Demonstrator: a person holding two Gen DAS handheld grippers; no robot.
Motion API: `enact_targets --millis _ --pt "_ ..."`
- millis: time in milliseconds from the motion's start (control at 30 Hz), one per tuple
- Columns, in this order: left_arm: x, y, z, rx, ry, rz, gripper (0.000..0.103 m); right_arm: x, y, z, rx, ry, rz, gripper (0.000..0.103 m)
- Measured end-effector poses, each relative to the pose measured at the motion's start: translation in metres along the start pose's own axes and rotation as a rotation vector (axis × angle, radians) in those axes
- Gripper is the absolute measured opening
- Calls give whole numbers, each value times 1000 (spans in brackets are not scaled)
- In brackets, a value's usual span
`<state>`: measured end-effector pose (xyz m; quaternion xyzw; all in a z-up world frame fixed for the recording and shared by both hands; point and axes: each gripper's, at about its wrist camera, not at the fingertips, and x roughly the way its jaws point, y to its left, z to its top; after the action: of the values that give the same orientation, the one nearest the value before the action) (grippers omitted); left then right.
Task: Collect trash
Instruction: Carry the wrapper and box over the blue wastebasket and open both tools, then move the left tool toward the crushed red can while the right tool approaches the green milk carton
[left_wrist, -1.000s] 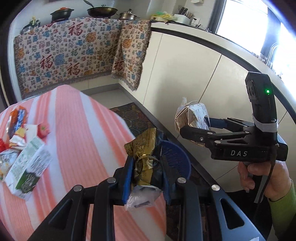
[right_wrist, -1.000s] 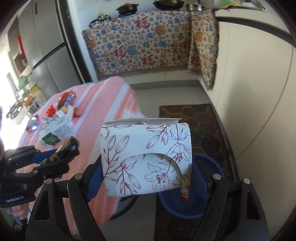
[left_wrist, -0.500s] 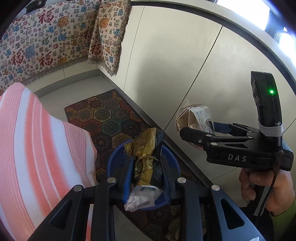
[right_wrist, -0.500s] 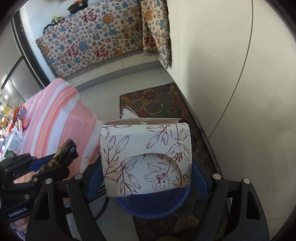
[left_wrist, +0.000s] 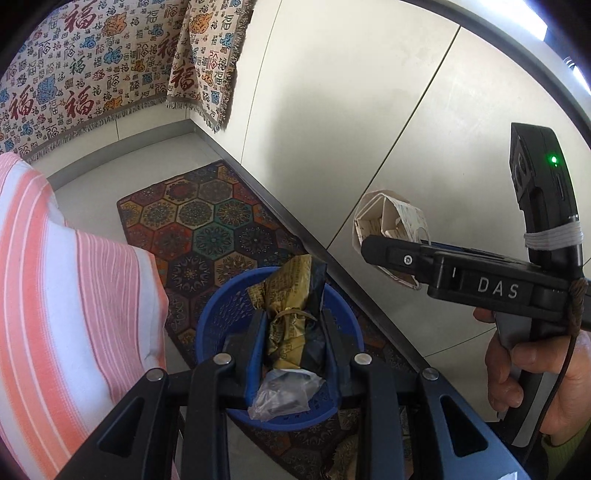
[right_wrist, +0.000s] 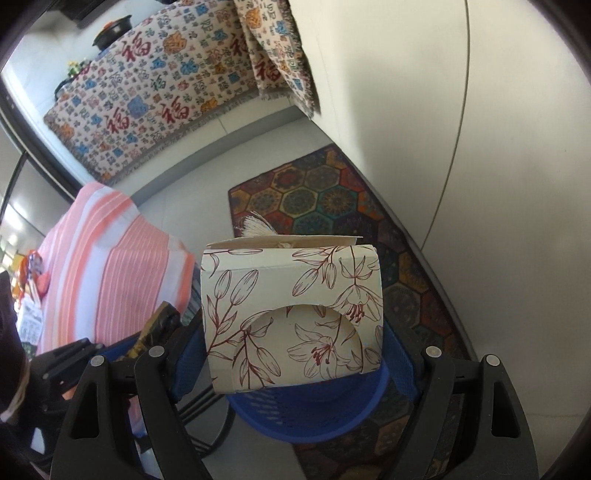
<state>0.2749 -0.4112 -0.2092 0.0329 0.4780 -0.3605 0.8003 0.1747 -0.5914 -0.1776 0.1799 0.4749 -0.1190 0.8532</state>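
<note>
My left gripper (left_wrist: 291, 328) is shut on a crumpled gold and black wrapper (left_wrist: 291, 295) and holds it right above the blue mesh bin (left_wrist: 218, 321) on the floor. My right gripper (right_wrist: 291, 350) is shut on an empty floral tissue box (right_wrist: 291, 291) and holds it over the same bin (right_wrist: 306, 417). In the left wrist view the right gripper (left_wrist: 384, 251) with the box (left_wrist: 388, 221) sits to the right of the bin, near the cabinet. The left gripper's wrapper (right_wrist: 159, 321) shows at the left of the right wrist view.
The bin stands on a patterned hexagon rug (left_wrist: 207, 221) beside white cabinet doors (left_wrist: 332, 110). A table with a pink striped cloth (left_wrist: 66, 295) is on the left, with more packaging on it (right_wrist: 33, 291). A patterned cloth (right_wrist: 166, 92) hangs at the back.
Both grippers have swung off the table and tipped down toward the floor. The bin has come under both held items and now looks closer.
</note>
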Motion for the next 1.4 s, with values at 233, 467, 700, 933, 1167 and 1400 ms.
enact_targets --millis 233,467,700,933,1167,1400 --pt "22 -7 4 16 27 -2 59 4 -6 2 68 -17 25 98" --pt "24 -10 3 11 6 13 64 -7 -8 4 69 -59 2 98" --pt "-36 -16 -12 29 -88 16 64 -23 16 2 -53 -128 -70 98" --pt "-133 4 -67 6 -196 94 66 -35 95 -29 -276 -191 -41 99" --pt "-210 86 -152 -106 -191 268 67 -48 211 -90 -534 -230 96 99" --pt "-255 176 -216 -232 -170 413 67 -29 308 -158 -665 -113 220 99"
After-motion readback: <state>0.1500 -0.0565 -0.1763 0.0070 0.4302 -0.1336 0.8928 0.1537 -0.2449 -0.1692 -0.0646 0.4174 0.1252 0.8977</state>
